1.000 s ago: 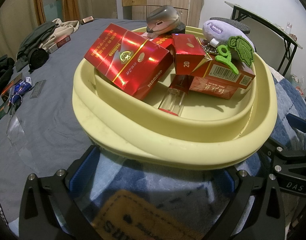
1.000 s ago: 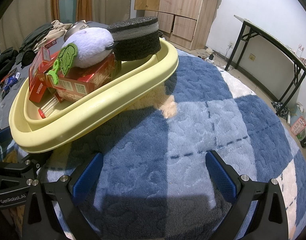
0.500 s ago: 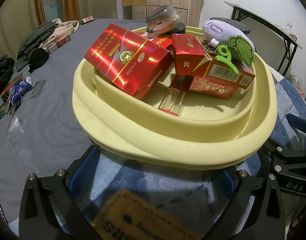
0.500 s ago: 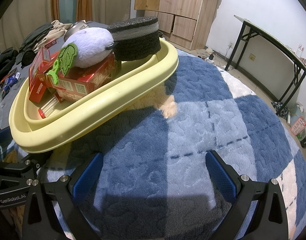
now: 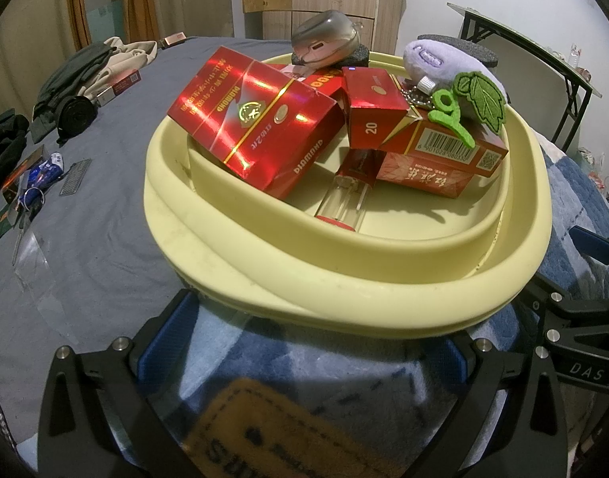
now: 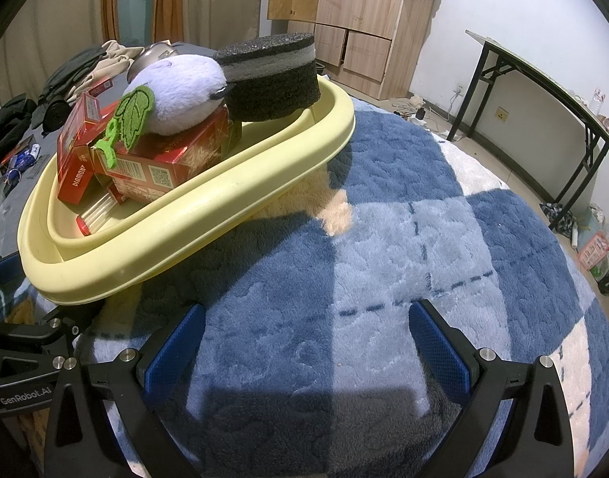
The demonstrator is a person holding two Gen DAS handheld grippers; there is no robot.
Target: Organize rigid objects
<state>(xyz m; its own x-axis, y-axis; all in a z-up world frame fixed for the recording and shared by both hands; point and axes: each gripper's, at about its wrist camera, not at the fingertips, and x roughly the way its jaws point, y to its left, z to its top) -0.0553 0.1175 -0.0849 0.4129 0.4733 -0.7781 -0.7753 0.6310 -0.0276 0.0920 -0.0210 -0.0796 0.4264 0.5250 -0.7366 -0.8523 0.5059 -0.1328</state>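
Both grippers are sitting spread and empty. Left gripper (image 5: 304,342) is hovering low over the blue plaid blanket (image 6: 404,239), its jaws framing the near rim of the yellow basin (image 5: 344,275) without touching it. Right gripper (image 6: 306,342) is resting over bare blanket just beside the basin, nothing between its pads.

Basin contents, as observed: large red carton (image 5: 256,119) is leaning tilted on the left rim; a smaller red box marked 20 (image 5: 374,107) is lying against a flatter red box with a barcode (image 5: 444,155); a clear tube with red cap (image 5: 344,203) is lying on the basin floor beneath them. A purple plush with green felt leaf (image 6: 173,95) is sitting on the barcode box; a dark foam disc (image 6: 272,75) is perching at the far rim; a grey translucent mouse-like object (image 5: 324,38) is behind the cartons.

Judgement: collection is looking largely done. Remaining candidates are lying well apart on the grey sheet (image 5: 105,199): another red pack (image 5: 119,87) and small clutter (image 5: 38,183) at the left edge. Contents are piled loosely, so tidying may be outstanding.
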